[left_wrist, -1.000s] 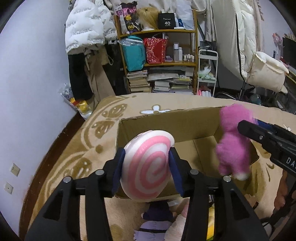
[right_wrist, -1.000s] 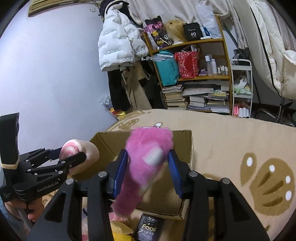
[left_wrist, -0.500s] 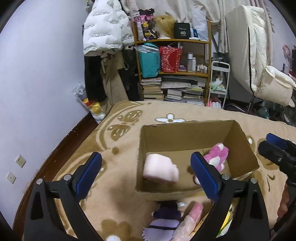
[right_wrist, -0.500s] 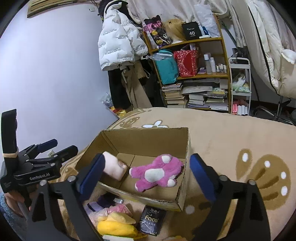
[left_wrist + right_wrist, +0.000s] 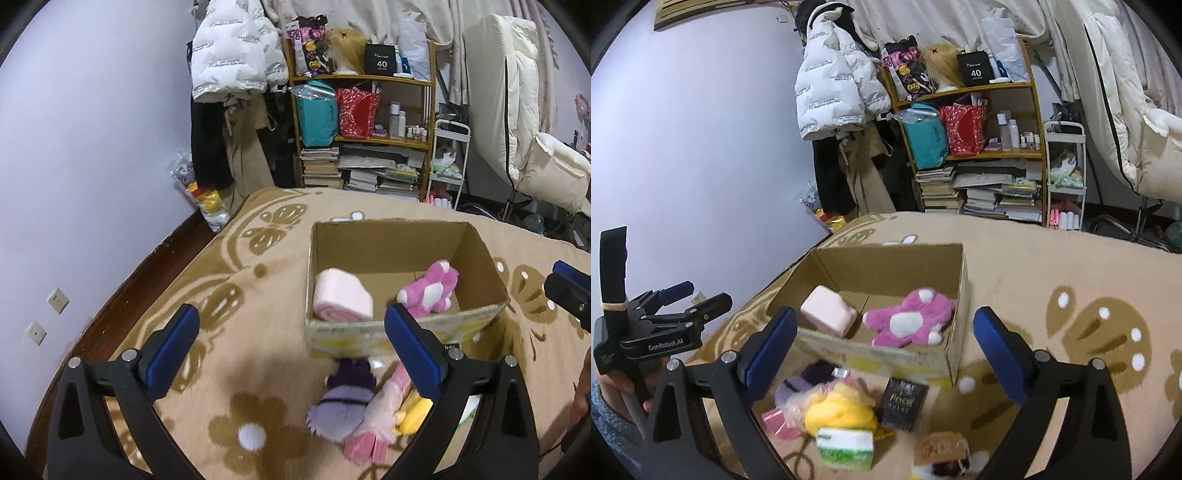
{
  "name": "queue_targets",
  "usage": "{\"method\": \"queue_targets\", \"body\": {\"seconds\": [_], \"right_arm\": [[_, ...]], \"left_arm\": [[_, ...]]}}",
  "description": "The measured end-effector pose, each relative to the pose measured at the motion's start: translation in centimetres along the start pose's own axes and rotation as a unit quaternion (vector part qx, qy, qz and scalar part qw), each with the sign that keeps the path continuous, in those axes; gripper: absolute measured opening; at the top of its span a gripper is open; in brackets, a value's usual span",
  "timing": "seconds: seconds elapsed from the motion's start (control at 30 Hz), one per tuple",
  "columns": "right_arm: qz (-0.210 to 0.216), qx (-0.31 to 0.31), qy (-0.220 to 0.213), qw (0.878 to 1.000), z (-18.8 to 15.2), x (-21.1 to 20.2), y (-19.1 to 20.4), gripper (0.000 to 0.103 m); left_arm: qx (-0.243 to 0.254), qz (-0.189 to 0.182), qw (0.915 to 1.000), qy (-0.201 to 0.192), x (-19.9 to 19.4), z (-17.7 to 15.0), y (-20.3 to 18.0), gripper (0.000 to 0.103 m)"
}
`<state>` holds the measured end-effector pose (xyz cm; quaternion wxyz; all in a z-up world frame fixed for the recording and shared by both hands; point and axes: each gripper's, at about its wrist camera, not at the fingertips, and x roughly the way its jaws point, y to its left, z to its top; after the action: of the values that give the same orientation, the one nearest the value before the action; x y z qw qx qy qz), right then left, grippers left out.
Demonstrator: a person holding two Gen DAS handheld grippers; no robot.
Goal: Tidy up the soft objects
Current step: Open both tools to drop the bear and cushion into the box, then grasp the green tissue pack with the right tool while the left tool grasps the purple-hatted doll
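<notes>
Rug: box holds, seemingly, two plushes.

The cardboard box at your 12 o'clock is open on top; a pink roll fills its left side, a pink plush its right. Toys crowd the rug just before its near wall. Bare rug lies at 9 o'clock.

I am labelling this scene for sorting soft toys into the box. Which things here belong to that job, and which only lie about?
Belong to the job:
cardboard box
pink swirl cushion
pink plush
purple plush
yellow plush

Only lying about:
black Face packet
green-white carton
bookshelf
white jacket
</notes>
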<state>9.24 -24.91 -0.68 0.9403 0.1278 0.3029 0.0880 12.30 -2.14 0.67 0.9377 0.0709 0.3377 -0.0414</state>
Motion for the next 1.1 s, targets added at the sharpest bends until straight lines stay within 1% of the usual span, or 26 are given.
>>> {"method": "queue_targets", "body": {"seconds": [0.17, 0.27, 0.5, 0.6, 0.73, 0.97, 1.1], "right_arm": [[-0.005, 0.005, 0.007, 1.0, -1.5, -1.3, 0.2, 0.1], [-0.01, 0.005, 0.01, 1.0, -2.3, -1.8, 0.2, 0.1], [-0.018, 0.014, 0.033, 0.999, -4.4, -2.0, -0.1, 0.1], [-0.014, 0.022, 0.042, 0.999, -4.6, -1.8, -0.2, 0.1], [-0.019, 0.028, 0.051, 0.998, -5.1, -1.8, -0.3, 0.1], [-0.032, 0.043, 0.089, 0.995, -6.8, -0.3, -1.1, 0.1], [-0.026, 0.038, 0.104, 0.994, -7.4, 0.5, -0.7, 0.1]], "left_arm": [[-0.005, 0.01, 0.9999, 0.008, -1.5, -1.3, 0.5, 0.1], [0.004, 0.015, 0.9998, 0.009, -2.4, -2.1, 0.3, 0.1], [0.014, 0.016, 0.9994, 0.026, -3.0, -3.4, -0.1, 0.1], [0.013, 0.011, 0.9991, 0.039, -2.8, -3.8, -0.1, 0.1], [0.016, 0.008, 0.9981, 0.059, -2.2, -4.5, -0.3, 0.1], [0.015, 0.007, 0.9955, 0.093, -0.3, -5.2, 0.0, 0.1], [0.009, 0.004, 0.9934, 0.115, 1.1, -5.6, 0.1, 0.1]]}}
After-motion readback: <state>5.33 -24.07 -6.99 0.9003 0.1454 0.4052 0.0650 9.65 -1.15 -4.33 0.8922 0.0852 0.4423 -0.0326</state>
